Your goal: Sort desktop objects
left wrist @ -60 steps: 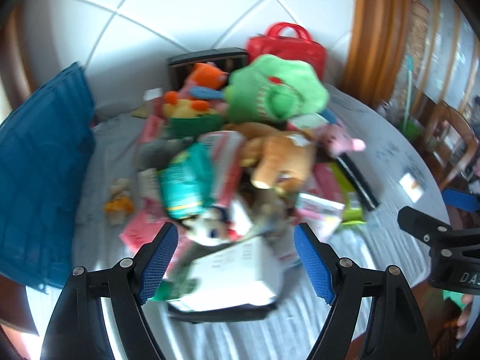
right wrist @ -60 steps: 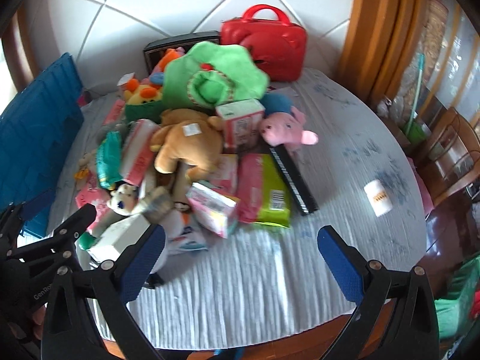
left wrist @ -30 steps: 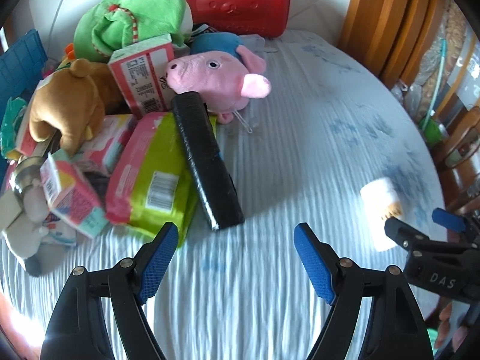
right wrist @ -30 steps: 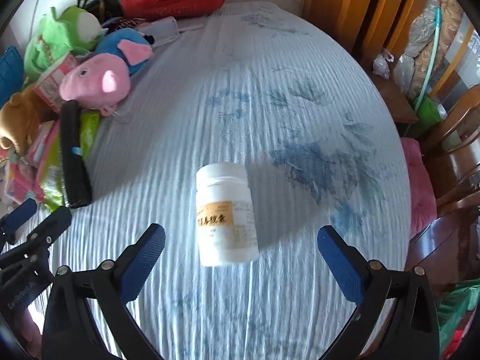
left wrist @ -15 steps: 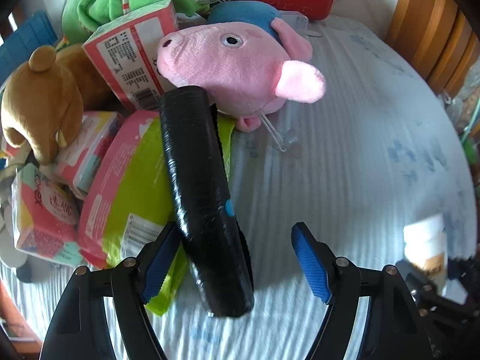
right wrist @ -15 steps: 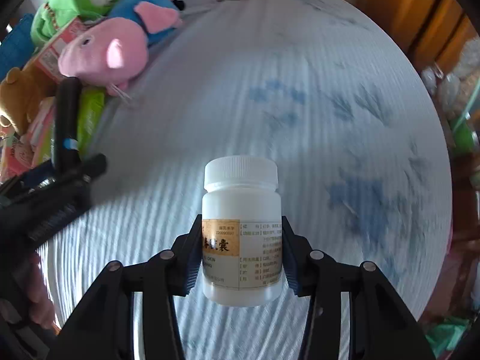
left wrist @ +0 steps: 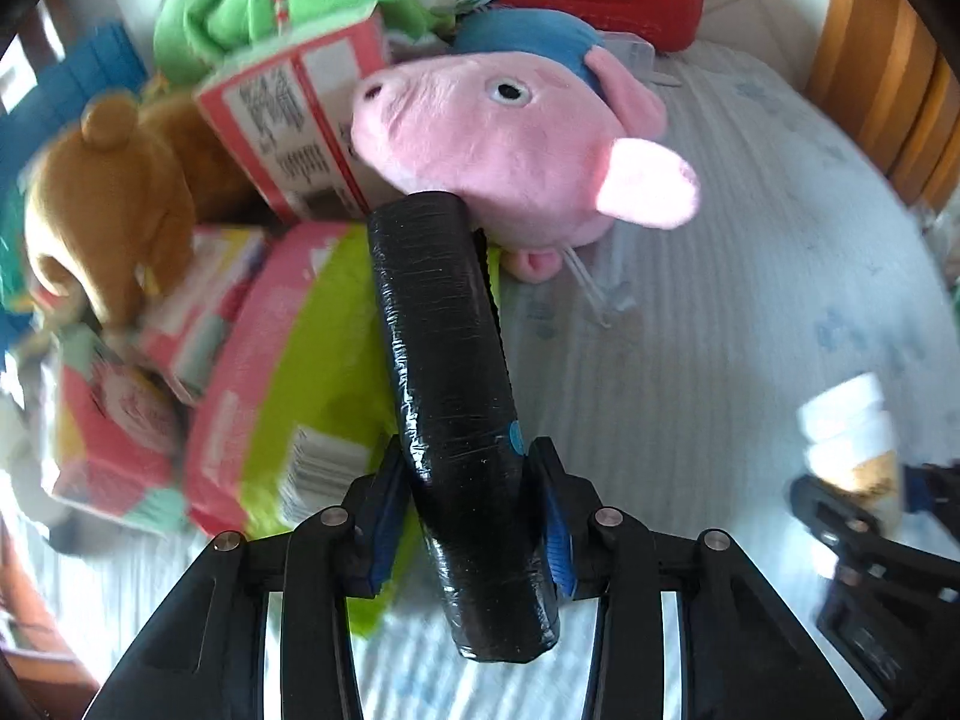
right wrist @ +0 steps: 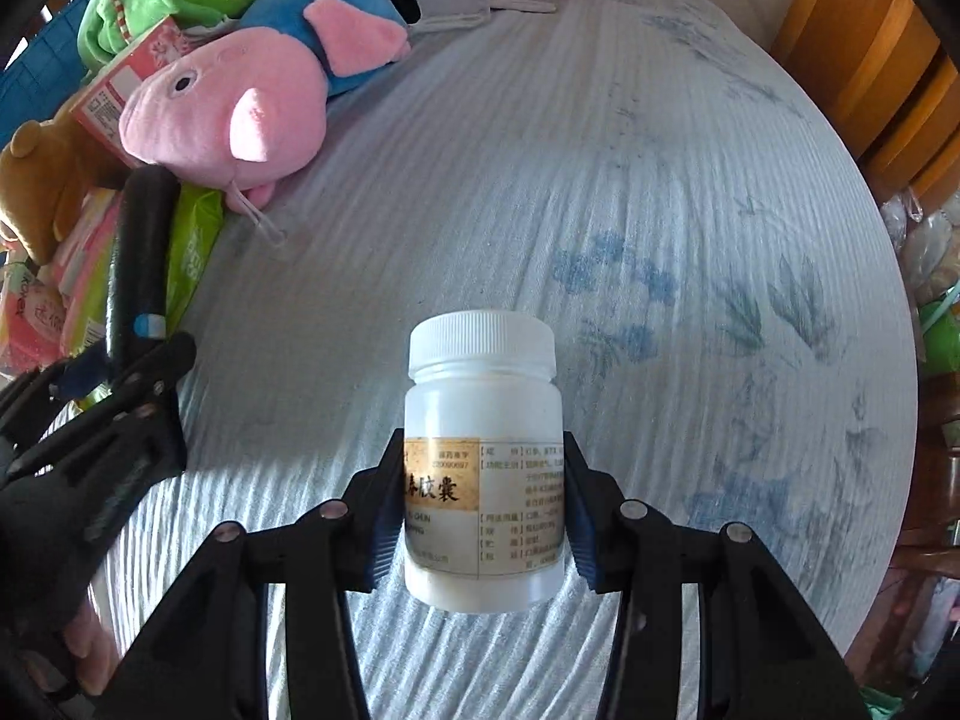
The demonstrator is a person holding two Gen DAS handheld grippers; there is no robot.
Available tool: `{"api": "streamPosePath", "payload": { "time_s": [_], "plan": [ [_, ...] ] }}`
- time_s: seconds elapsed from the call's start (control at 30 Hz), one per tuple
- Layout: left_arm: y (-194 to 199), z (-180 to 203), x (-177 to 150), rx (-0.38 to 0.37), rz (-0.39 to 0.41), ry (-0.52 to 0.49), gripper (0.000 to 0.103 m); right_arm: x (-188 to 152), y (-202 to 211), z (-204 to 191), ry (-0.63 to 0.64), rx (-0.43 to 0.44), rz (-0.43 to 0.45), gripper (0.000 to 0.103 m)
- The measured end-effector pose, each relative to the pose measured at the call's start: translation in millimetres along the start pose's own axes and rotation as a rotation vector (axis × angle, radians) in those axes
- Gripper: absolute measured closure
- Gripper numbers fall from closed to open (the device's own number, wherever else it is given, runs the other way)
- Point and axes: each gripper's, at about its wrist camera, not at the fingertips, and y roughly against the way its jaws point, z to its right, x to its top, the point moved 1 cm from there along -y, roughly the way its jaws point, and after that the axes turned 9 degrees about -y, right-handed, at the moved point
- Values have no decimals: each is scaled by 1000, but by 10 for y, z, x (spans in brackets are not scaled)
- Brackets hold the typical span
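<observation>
Left wrist view: the left gripper (left wrist: pixel 474 516) squeezes the near end of a long black tube (left wrist: pixel 447 372) that points away toward the pink pig toy (left wrist: pixel 510 144). It looks stiff, shiny, maybe slippery. The right gripper (right wrist: pixel 483 498) pinches a light, hard white bottle (right wrist: pixel 483 468) at its label, cap pointing away, over the tablecloth (right wrist: pixel 660 210).

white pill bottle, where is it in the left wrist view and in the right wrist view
Left wrist view: the white pill bottle sits small and blurred at the right edge, in the right gripper.
Right wrist view: it fills the lower centre, cap away from the camera, clamped by that gripper.
Shared landmark: the pink pig plush, upper centre in the left wrist view, upper left in the right.
</observation>
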Motion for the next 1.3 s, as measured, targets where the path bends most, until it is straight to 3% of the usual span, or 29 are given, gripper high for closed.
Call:
{"api": "streamPosePath", "payload": {
  "time_s": [0.23, 0.53, 0.63, 0.83, 1.03, 1.2, 1.3],
  "plan": [
    [9, 180, -128, -32, -27, -13, 67, -91, -124, -28, 49, 25, -3, 57],
    [31, 307, -166, 17, 7, -9, 68, -191, -316, 13, 80, 22, 6, 57],
    [34, 264, -483, -22, 3, -65, 69, -220, -307, 57, 83, 27, 4, 57],
    [201, 329, -517, -27, 40, -74, 69, -272, -203, 116, 87, 33, 37, 57],
    [567, 273, -453, 6, 133, -47, 69, -160, 236, 144, 105, 49, 103, 57],
    [986, -78, -426, 53, 197, 7, 69, 225, 1013, -335, 159, 83, 194, 57],
    [1267, -384, -407, 86, 223, 53, 69, 220, 1335, -635, 203, 117, 243, 57]
  ]
}}
